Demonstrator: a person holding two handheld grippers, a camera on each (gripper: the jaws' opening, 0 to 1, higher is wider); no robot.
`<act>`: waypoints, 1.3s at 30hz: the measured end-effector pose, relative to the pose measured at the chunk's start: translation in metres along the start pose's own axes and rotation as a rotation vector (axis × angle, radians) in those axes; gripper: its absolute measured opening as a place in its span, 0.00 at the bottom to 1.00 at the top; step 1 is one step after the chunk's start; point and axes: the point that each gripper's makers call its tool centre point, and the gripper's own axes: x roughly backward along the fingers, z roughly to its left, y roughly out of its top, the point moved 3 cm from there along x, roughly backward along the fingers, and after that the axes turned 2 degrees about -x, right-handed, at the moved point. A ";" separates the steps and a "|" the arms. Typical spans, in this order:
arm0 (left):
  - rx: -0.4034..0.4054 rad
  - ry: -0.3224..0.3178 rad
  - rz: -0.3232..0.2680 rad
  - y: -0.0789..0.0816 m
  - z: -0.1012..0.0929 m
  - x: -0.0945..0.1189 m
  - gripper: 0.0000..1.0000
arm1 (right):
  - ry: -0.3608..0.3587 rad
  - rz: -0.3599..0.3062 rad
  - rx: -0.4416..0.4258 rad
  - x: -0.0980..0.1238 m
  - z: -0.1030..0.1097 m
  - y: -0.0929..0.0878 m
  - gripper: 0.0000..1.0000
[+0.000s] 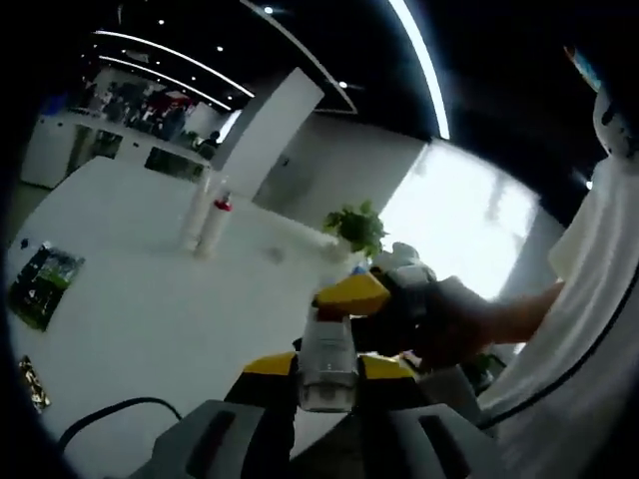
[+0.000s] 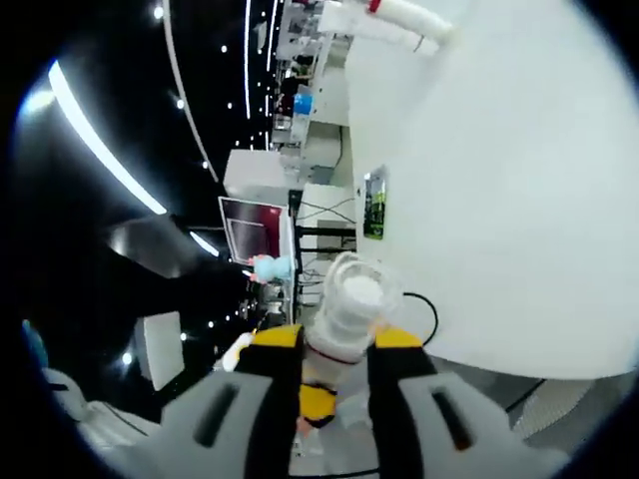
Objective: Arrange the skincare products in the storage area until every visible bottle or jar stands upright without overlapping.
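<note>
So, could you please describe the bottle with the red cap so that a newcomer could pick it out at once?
Start from the big white table in the left gripper view and look to its far side. Two slim white bottles stand upright there, close together. The red-capped bottle is the shorter one, on the right; its taller neighbour shows no red.

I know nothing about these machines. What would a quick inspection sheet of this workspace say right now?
Surface: white table, mostly bare.
Job's things: a clear bottle is held by both tools at once; two tall white bottles stand upright at the table's far side, one with a red collar.
Clutter: a green packet lies flat on the table, and a small dark item near its edge.
Tools: left tool shut on the clear bottle; right tool shut on its other end.
Cables: a black cable loops over the table's near edge.
Surroundings: a potted plant, ceiling light strips, a white pillar.
</note>
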 end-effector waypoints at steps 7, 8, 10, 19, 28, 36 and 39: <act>0.128 -0.063 0.034 -0.007 -0.005 -0.007 0.26 | 0.001 0.157 0.352 0.003 0.014 -0.003 0.22; 0.168 -0.088 0.033 -0.007 -0.006 -0.006 0.27 | 0.001 0.176 0.395 0.003 0.016 -0.004 0.22; 0.157 -0.110 0.017 -0.005 -0.006 -0.004 0.28 | 0.022 0.204 0.462 0.003 0.021 -0.008 0.22; 0.255 -0.288 -0.021 0.002 -0.027 -0.001 0.31 | 0.135 0.404 0.688 0.011 0.035 -0.033 0.22; 0.197 -0.350 -0.047 0.004 -0.037 0.005 0.25 | 0.182 0.474 0.712 0.008 0.043 -0.037 0.23; 0.093 -0.233 -0.038 0.001 -0.025 0.002 0.24 | 0.114 0.436 0.695 0.000 0.037 -0.031 0.26; 0.081 -0.209 -0.025 -0.002 -0.021 0.001 0.24 | 0.097 0.428 0.711 0.001 0.039 -0.025 0.31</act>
